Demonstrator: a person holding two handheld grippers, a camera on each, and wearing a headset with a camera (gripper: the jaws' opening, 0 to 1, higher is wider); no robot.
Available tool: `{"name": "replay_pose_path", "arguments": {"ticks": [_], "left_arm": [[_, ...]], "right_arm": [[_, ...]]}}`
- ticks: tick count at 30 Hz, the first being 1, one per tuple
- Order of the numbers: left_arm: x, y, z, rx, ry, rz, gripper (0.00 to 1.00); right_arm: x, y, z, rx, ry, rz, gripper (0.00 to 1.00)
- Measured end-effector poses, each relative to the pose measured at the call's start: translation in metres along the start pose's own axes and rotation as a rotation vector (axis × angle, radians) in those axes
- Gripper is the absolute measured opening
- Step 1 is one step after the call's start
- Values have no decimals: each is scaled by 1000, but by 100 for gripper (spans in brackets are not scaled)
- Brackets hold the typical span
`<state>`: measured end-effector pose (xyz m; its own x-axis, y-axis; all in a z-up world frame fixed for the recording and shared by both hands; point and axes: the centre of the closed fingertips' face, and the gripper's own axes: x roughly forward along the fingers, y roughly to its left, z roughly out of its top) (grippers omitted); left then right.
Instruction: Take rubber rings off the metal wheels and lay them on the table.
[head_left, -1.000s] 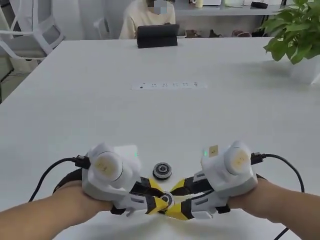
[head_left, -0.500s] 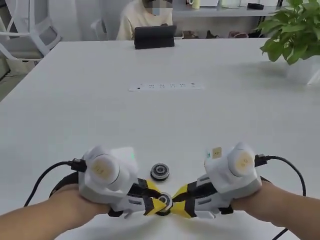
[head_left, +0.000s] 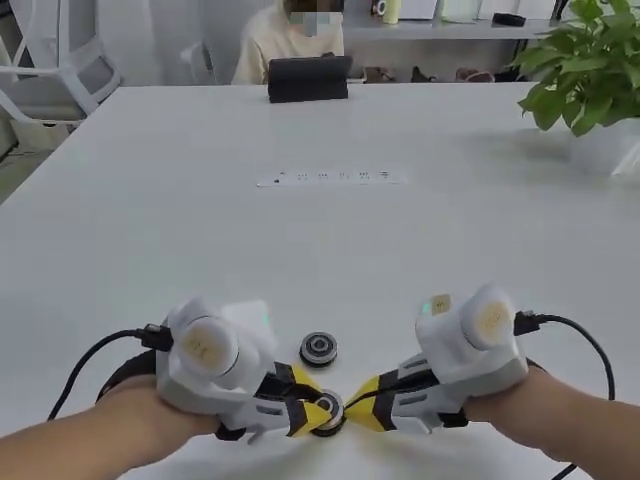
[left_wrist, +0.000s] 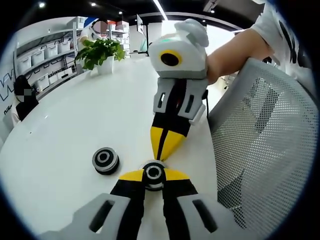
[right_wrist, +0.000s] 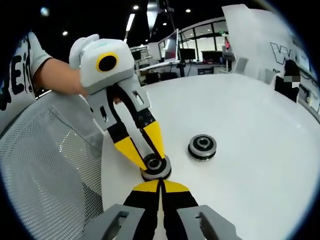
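Observation:
A small metal wheel (head_left: 329, 406) with a black rubber ring sits between both grippers at the near edge of the white table (head_left: 320, 250). My left gripper (head_left: 318, 411) is shut on this wheel (left_wrist: 154, 173), its yellow tips on either side. My right gripper (head_left: 353, 404) comes in from the opposite side. Its tips are pressed together at the ring on the wheel's rim (right_wrist: 156, 167). A second wheel (head_left: 318, 348) with its ring on lies flat on the table just beyond them; it appears again in the left gripper view (left_wrist: 105, 160) and the right gripper view (right_wrist: 202, 146).
A socket strip (head_left: 330, 178) lies mid-table. A potted plant (head_left: 580, 70) stands at the far right. A person sits behind a dark laptop (head_left: 308, 76) at the far end. A mesh chair back (left_wrist: 260, 140) is close behind the near edge.
My right gripper's jaws have closed from apart to together at the wheel's rim. Both grippers have sunk slightly toward the table. The loose wheel has not moved.

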<state>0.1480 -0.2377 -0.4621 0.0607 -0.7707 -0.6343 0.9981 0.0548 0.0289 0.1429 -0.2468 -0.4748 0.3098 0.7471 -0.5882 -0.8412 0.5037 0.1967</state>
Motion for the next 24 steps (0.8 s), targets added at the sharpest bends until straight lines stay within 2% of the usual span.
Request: {"name": "replay_pose_path", "arguments": {"ticks": [5,9,10,11,15,24], "left_arm": [[0,0,0,1,0,5,7],[1,0,1,-1,1,12,7],[1,0,1,-1,1,14,7],[1,1,1,-1,3,16,7],[2,1,1,-6,1,21,7],[2,1,2,-14,7,31,7]], "right_arm": [[-1,-3,1,127,-33,2,0],[-5,-8,9,234,-107,5,0],[-5,-7,10,247,-111,12,0],[-5,-8,7,244,-96,3,0],[-6,-8,9,307,-117,11,0],[-5,-5,12,326,-118,13,0]]}}
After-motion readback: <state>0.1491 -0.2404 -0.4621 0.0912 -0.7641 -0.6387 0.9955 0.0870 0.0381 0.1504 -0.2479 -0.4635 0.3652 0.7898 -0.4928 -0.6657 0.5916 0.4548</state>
